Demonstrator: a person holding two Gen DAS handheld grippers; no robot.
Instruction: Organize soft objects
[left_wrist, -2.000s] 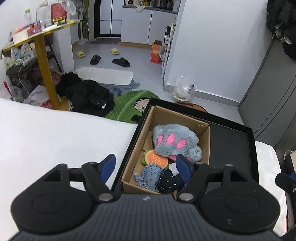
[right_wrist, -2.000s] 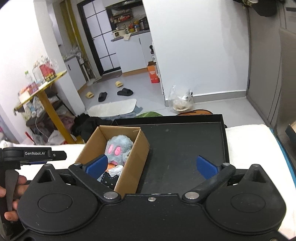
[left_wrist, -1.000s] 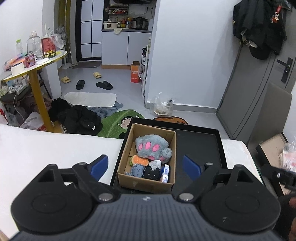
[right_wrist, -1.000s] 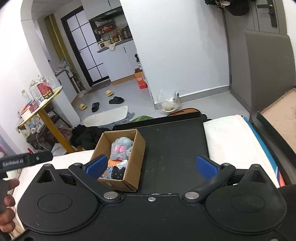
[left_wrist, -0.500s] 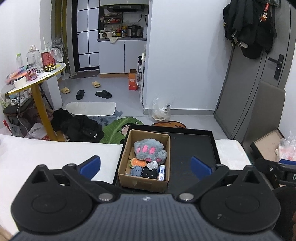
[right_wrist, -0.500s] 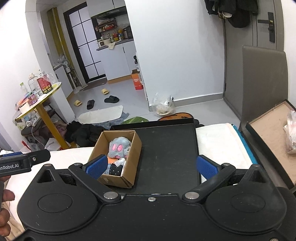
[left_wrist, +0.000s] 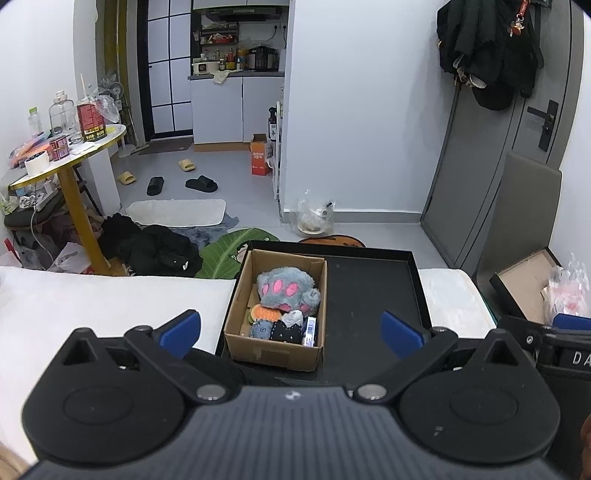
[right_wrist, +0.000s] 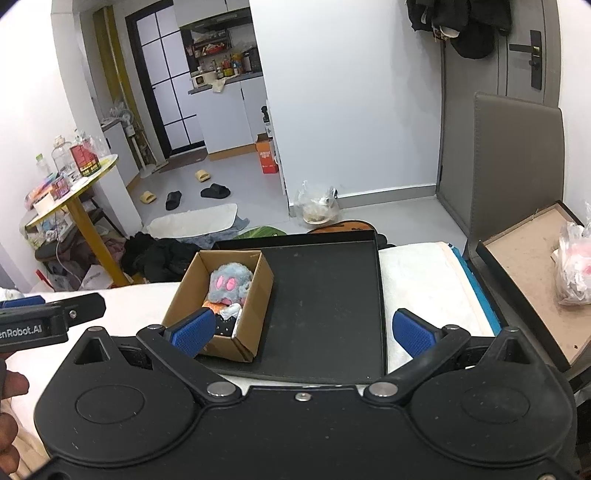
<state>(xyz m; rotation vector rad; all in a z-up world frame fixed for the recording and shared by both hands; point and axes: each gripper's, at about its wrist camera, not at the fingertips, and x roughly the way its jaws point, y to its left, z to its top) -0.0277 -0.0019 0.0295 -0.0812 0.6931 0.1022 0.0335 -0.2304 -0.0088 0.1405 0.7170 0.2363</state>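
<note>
Toys (left_wrist: 287, 291) fill box (left_wrist: 274, 353); tray (left_wrist: 369, 295) bare.

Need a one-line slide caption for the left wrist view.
Open left gripper faces a cardboard box of soft toys, topped by a grey paw plush, in a black tray.

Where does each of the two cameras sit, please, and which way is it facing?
Left wrist: on the left gripper, open, facing the cardboard box of soft toys in the black tray; the other gripper shows at the right edge.
Right wrist: on the right gripper, open, facing the tray's bare right half; a hand shows at left.
Shared: box, tray, grey paw plush, kitchen doorway.
</note>
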